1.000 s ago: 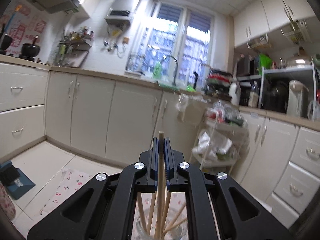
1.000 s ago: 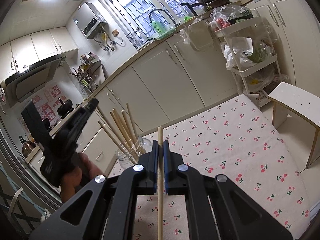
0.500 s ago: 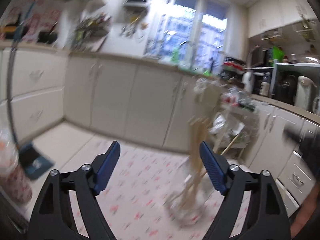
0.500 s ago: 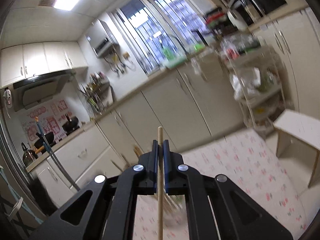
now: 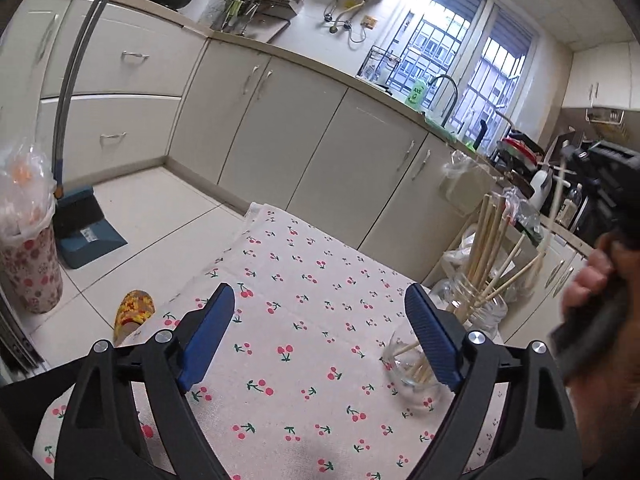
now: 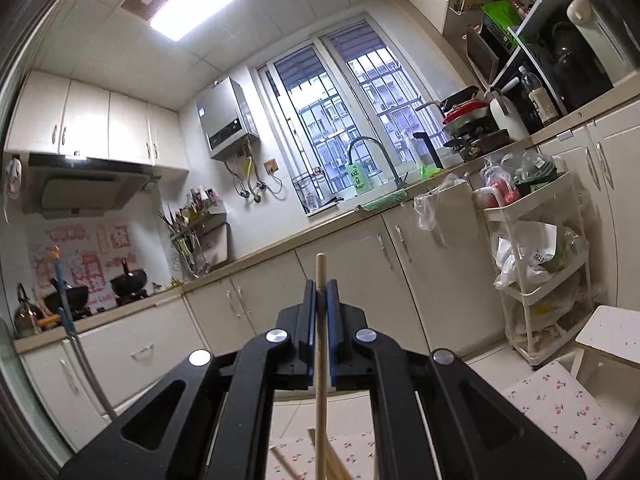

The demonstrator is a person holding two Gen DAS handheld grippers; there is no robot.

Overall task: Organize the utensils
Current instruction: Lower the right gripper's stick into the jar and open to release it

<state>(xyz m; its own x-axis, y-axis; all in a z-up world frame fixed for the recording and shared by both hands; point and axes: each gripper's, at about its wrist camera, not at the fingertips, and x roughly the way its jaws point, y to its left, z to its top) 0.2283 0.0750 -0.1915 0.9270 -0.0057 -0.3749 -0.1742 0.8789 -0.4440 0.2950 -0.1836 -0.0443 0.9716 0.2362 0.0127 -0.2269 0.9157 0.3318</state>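
Left gripper (image 5: pixel 316 334): jaws stand wide apart, having just been opening, with nothing between them. Beneath it lies only the cloth (image 5: pixel 304 280), cherry-printed, bare in the span between the pads.

Jar (image 5: pixel 416 372): clear glass, just beside the left gripper's right-hand finger and partly hidden behind it. It stands on the cloth and holds a bundle of chopsticks (image 5: pixel 486 240), which lean and fan out above its rim. A second glass jar appears to stand close behind the first; which sticks sit in which jar cannot be told.

Handling, as a judgement: the chopsticks look like light, stiff, thin wood, smooth and round enough to twist or slide in a pinch. A hold around the middle or upper part of the shaft should keep one steady for lowering end-first. The jar is fragile and light, and likely to tip if a stick is pushed against its wall or against the leaning bundle.

Right gripper (image 6: pixel 319 304): jaws clamped on a single chopstick (image 6: pixel 320 364), which runs upright between the pads, its tip showing just above them and its shaft hanging below. In the left view this gripper shows at the right edge, blurred, in a hand (image 5: pixel 592 280), well above the jar.

Beyond: cabinets (image 5: pixel 320 152), then the window (image 6: pixel 340 120).
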